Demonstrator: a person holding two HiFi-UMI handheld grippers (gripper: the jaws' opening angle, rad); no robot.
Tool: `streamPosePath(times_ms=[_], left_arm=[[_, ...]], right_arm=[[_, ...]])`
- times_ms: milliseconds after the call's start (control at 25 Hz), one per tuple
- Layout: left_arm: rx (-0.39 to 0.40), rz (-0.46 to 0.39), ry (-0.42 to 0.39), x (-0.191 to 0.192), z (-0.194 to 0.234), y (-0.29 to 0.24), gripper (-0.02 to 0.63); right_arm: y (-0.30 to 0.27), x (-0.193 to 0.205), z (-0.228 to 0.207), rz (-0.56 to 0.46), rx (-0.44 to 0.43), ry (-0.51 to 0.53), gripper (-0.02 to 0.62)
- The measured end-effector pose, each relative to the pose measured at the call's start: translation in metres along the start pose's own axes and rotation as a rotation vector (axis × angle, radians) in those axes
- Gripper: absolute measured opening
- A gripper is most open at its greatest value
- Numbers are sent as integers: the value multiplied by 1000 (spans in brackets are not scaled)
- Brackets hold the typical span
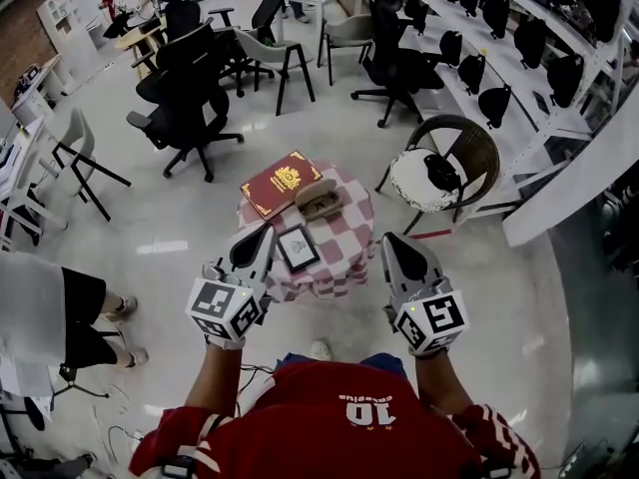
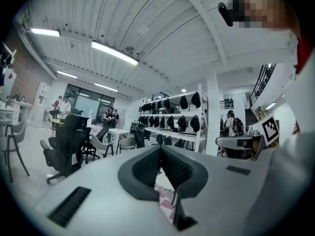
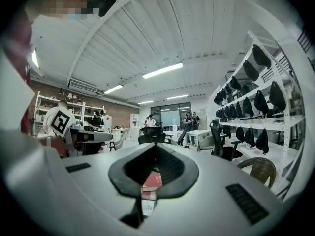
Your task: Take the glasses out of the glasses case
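Standing over a small round table (image 1: 349, 239) draped in a red-and-white check cloth, the person wears a red jersey (image 1: 339, 429) printed "10". Both arms reach forward side by side, and the grippers point level. A red book (image 1: 281, 183) with a gold emblem, its lettering too small to read, lies at the table's far edge. The left gripper (image 1: 264, 236) and right gripper (image 1: 391, 243) each have their jaws closed together on nothing. The glasses case (image 1: 319, 200), possibly lying open, rests just beside the book, ahead of and between the two grippers, apart from both.
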State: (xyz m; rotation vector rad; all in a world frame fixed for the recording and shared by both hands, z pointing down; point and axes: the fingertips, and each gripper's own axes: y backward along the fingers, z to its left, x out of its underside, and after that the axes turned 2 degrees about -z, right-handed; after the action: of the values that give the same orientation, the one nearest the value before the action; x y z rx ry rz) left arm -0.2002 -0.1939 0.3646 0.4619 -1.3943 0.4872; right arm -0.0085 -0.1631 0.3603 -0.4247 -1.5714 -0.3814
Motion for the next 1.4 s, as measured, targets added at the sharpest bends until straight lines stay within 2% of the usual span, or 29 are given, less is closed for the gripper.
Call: streamPosePath(times_ms=[320, 680, 1000, 1400], left_arm=[[23, 12, 14, 5, 8, -19, 8], [-12, 43, 3, 14, 24, -48, 8], [-47, 69, 3, 21, 33, -98, 8], [-47, 100, -40, 34, 36, -140, 9]], right_arm=[[-19, 0, -9, 6, 1, 2, 17], [-58, -9, -26, -26, -69, 1, 17], [-99, -12, -60, -45, -141, -10, 17], [-121, 1, -84, -38, -150, -52, 17]])
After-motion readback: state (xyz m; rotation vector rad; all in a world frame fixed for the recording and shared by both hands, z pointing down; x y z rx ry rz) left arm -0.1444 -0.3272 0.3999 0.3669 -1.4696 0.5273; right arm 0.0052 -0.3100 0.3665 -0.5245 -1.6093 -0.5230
